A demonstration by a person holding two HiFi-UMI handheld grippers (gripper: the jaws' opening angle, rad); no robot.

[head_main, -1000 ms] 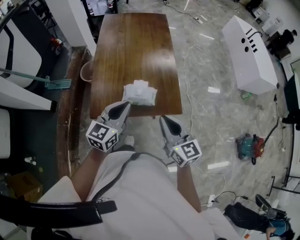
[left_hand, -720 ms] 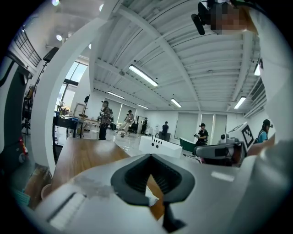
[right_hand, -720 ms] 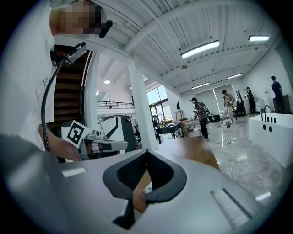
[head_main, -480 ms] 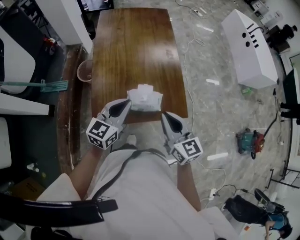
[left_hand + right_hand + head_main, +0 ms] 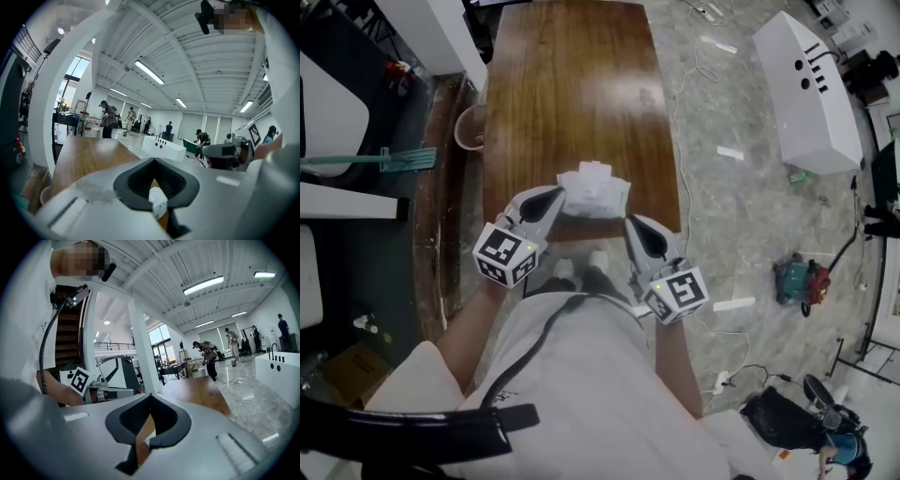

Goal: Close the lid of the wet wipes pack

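Note:
The white wet wipes pack lies at the near end of the brown wooden table. A white flap stands out at its far edge. My left gripper is shut with nothing in it, and its tip is right at the pack's left side. In the left gripper view a bit of the pack shows past the closed left gripper. My right gripper hangs at the table's near edge, just right of and below the pack. Its tips meet in the right gripper view, and it holds nothing.
A round tub and a green broom are on the floor left of the table. A long white box, a teal machine and cables lie on the marble floor to the right. Several people stand far off in the hall.
Both grippers have moved forward to the table's near end. The left tip now stands beside the pack and the right tip has reached the table edge. Both stay shut.

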